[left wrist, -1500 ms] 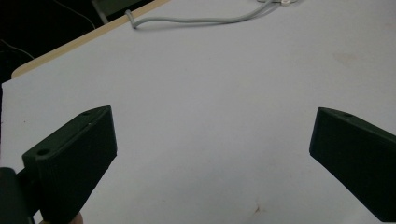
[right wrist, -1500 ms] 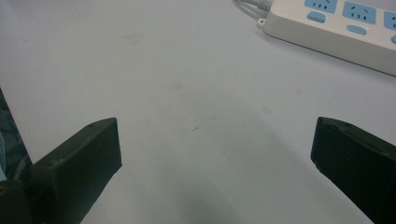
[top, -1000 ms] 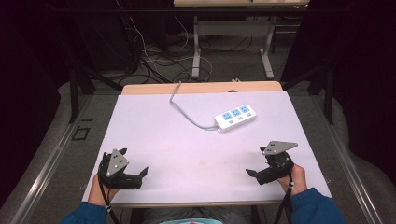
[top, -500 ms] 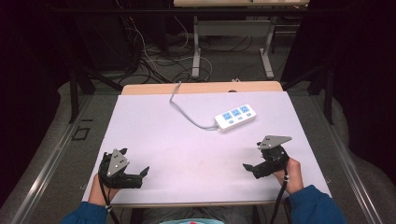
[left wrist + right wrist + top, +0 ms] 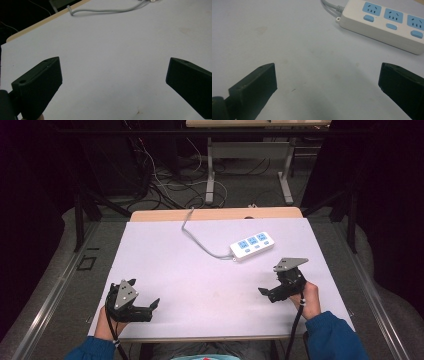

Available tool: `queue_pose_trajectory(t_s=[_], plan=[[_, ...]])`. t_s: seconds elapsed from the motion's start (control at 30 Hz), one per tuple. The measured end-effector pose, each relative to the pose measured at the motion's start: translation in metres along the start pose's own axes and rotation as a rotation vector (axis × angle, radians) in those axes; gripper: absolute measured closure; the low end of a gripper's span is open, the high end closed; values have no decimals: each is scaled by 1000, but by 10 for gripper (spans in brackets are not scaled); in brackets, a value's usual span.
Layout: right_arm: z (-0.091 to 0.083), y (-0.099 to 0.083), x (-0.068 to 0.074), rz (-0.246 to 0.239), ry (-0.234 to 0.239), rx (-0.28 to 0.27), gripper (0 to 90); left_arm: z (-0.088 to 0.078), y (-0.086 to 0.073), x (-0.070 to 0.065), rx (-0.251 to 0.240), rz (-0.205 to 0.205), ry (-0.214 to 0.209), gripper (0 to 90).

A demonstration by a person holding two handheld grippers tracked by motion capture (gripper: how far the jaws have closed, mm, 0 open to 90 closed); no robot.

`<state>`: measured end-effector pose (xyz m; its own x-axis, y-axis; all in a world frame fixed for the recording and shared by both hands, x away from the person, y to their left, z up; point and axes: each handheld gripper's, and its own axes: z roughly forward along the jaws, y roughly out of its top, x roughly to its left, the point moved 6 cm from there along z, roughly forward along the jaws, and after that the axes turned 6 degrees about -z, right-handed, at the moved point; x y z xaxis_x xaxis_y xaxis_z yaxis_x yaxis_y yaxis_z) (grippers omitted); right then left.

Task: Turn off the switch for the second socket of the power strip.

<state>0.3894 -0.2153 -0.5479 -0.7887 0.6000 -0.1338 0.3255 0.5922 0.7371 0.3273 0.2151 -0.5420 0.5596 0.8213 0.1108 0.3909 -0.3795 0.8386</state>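
A white power strip with three blue sockets lies at the back right of the white tabletop; its grey cord runs off the far edge. The right gripper view has the power strip close ahead at upper right. My right gripper is open, a short way in front of the strip, nothing between its jaws. My left gripper rests open at the near left corner, far from the strip. The left gripper view catches the grey cord at the top.
A wooden strip edges the table's far side. Beyond it, a metal table frame and loose cables lie on the dark floor. Metal rails flank the table.
The right gripper has moved forward and slightly left, toward the power strip. The left gripper has stayed where it was.
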Motion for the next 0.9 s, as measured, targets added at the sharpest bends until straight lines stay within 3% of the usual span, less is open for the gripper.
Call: queue_pose_trajectory(t_s=[0.9], plan=[[24,18,-43,78,-26,-14,12,0,-1,-1,6,-6,-5,3]])
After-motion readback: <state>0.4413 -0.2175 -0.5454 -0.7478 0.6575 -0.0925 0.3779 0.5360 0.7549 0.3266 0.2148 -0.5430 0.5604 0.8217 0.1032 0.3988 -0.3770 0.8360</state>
